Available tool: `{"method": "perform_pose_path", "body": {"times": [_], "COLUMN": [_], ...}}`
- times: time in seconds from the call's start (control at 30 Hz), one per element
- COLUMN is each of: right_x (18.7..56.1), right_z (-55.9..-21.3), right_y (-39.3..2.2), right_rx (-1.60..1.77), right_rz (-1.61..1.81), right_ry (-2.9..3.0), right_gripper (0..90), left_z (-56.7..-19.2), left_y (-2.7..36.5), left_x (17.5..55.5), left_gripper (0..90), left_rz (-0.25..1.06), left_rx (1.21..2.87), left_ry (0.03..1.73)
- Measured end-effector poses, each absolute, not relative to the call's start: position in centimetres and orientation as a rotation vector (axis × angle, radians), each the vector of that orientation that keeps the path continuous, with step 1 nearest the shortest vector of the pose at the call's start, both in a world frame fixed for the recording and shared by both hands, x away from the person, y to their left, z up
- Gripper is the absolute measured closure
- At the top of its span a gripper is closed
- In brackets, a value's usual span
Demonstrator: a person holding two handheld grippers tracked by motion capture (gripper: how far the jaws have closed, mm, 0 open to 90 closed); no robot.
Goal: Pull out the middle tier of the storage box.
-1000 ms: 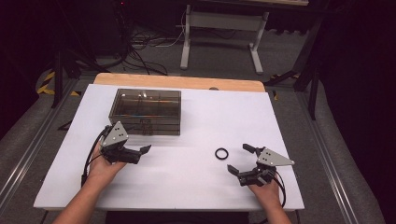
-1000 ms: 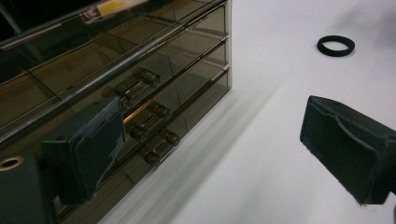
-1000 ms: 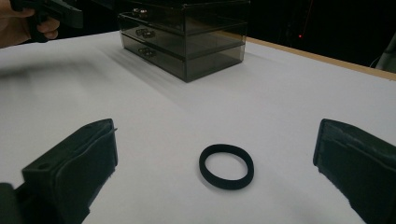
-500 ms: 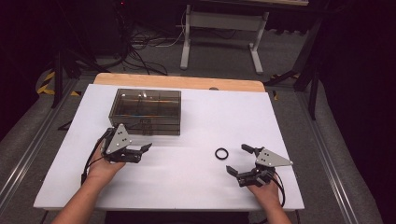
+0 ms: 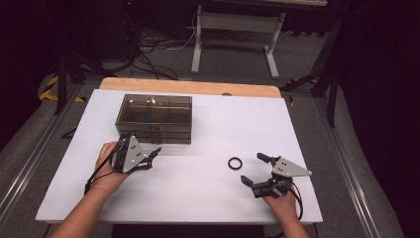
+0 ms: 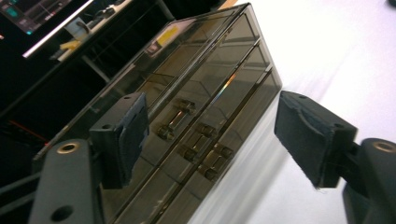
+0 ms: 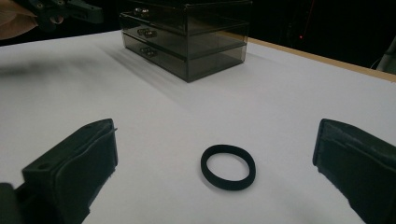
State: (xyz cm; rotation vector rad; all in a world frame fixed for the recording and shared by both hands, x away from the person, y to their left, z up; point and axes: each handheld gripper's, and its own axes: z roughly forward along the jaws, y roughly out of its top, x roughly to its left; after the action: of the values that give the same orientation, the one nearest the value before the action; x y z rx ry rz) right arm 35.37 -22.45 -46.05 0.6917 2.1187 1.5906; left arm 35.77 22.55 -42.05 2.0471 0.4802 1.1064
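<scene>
A smoked clear drawer box [image 5: 154, 118] stands at the back left of the white table [image 5: 208, 119]. Its small metal handles [image 6: 187, 140] face my left gripper [image 5: 151, 158], which sits just in front of the box. That gripper [image 6: 210, 135] is open; its jaws have just been closing, with nothing between the pads. A black ring [image 5: 235, 162] lies flat on the table right of centre. My right gripper [image 5: 253, 168] rests open just short of the ring [image 7: 228, 167], its jaws standing wide on either side and not touching it.
The box [image 7: 187, 42] and the left gripper [image 7: 65, 11] show far off in the right gripper view. A wooden strip [image 5: 188, 87] edges the table's far side. Beyond it stand a white metal frame [image 5: 233, 29] and floor cables [image 5: 153, 44].
The left gripper's jaws have narrowed and the hand has shifted slightly near the box front. The right gripper and the ring have stayed put.
</scene>
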Motion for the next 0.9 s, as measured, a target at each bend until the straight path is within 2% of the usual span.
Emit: {"method": "perform_pose_path", "body": {"times": [0.1,0.57,0.9], "right_x": [35.4,35.4,35.4], "right_z": [-46.1,-46.1,-46.1], "right_y": [-22.4,-22.4,-22.4], "right_rx": [0.692,0.692,0.689], "right_rz": [1.593,1.588,1.586], "right_ry": [2.119,2.119,2.121], "right_gripper": [0.4,0.6,0.8], "left_z": [-42.1,-42.3,-43.1], "left_y": [22.2,21.2,20.1], "left_x": [35.7,35.8,35.5], "left_gripper": [31.9,32.6,34.5], "left_rz": [1.167,1.288,1.487], "left_rx": [2.062,2.170,2.241], "left_ry": [0.467,0.445,0.397]}}
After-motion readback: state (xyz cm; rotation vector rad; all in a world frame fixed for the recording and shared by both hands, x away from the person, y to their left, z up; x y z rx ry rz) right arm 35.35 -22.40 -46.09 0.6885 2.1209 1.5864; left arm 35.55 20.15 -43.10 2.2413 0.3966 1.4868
